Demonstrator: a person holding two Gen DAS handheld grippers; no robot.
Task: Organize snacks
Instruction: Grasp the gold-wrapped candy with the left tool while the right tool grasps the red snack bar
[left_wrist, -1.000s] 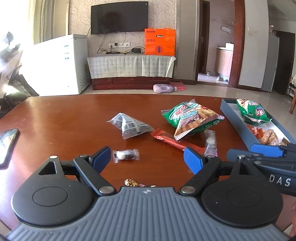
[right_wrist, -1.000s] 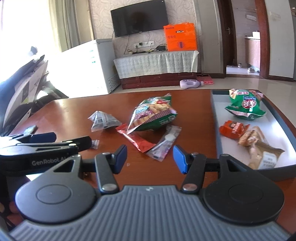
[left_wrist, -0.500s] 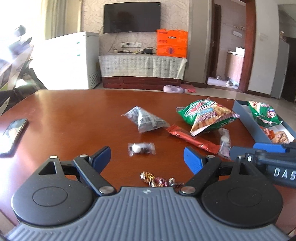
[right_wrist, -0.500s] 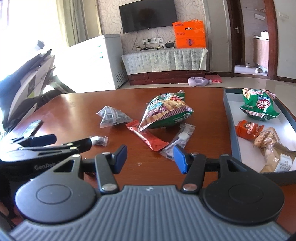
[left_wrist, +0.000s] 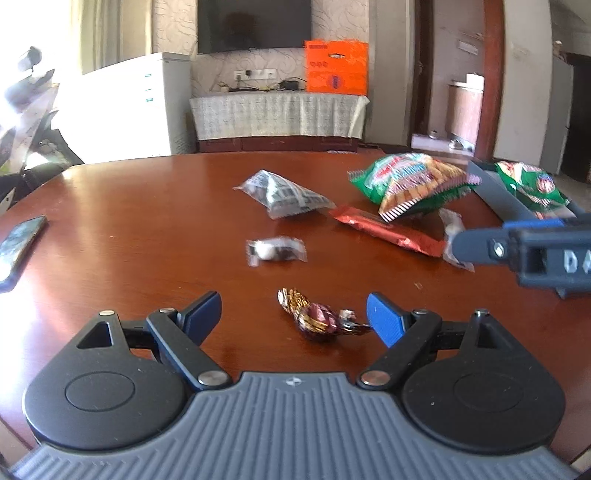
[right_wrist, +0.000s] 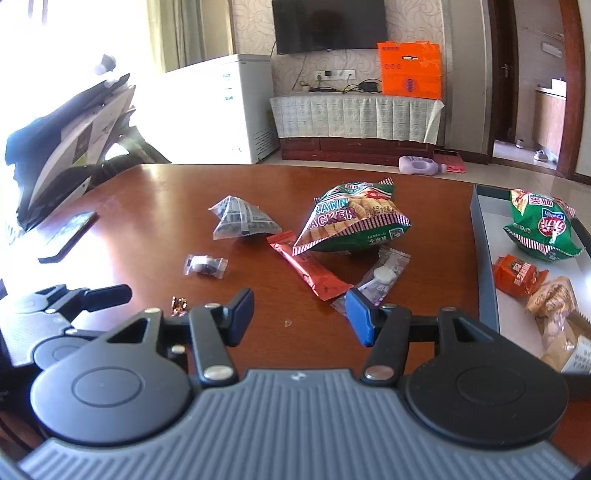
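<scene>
Reddish-brown wood of the bench (left_wrist: 129, 229) carries the loose snacks; the left claw (left_wrist: 293, 314) hangs low over it with its blue pads spread wide, pinching nothing; a foil-wrapped candy (left_wrist: 317, 319) in gold and dark red lies on the bench between those pads, nearer the right one, and whether it touches that pad cannot be told; just ahead of the left claw sits a small clear-wrapped sweet (left_wrist: 277, 250); further ahead lies a grey printed pouch (left_wrist: 286, 194); ahead and to the right, a red stick packet (left_wrist: 388, 230) runs under the edge of a green prawn cracker bag (left_wrist: 410, 184). The right claw (right_wrist: 301, 314) is also spread with nothing between its pads, bare bench below it; a clear sachet with a white tablet (right_wrist: 382, 277) lies just ahead of its right pad, its near end hidden behind that pad; the red stick packet lies ahead, close by. To the right of the right claw stands a blue-grey tray (right_wrist: 484, 266), holding a green bag (right_wrist: 541, 225), an orange packet (right_wrist: 517, 275) and pale wrapped pastries (right_wrist: 557, 321). A dark phone (left_wrist: 18, 243) lies far to the left of the left claw.
</scene>
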